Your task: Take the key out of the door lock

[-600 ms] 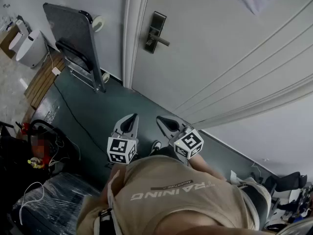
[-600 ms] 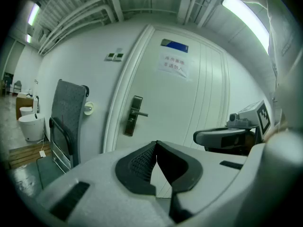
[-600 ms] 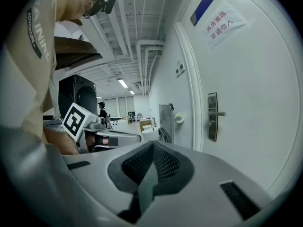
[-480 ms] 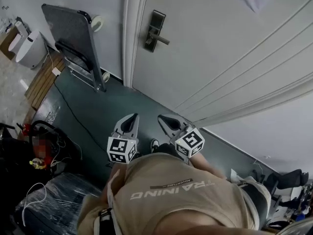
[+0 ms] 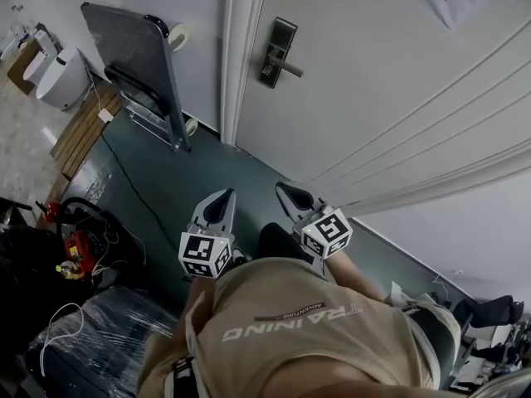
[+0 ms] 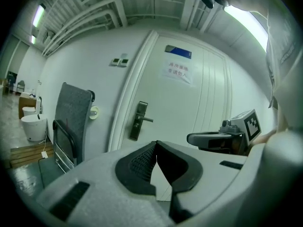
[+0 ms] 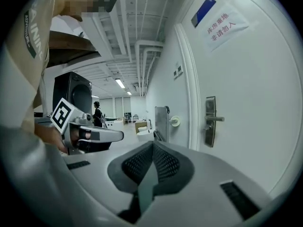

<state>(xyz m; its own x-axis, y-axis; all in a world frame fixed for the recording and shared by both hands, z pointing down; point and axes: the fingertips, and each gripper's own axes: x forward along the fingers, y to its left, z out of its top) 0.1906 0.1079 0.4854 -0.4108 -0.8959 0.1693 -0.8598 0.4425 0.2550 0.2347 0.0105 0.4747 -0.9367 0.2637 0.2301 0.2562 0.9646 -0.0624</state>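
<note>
No key can be made out at this range. The door lock (image 5: 276, 52), a dark plate with a lever handle (image 5: 290, 66), sits at the left edge of the white door (image 5: 398, 98), toward 12 o'clock in the head view. Both grippers hang low near 6 o'clock, well apart from it. The left gripper (image 5: 221, 201) and right gripper (image 5: 288, 192) are each clenched, tips meeting on nothing. A folded platform trolley (image 5: 133, 60) leans upright against the wall at 10 o'clock.
</note>
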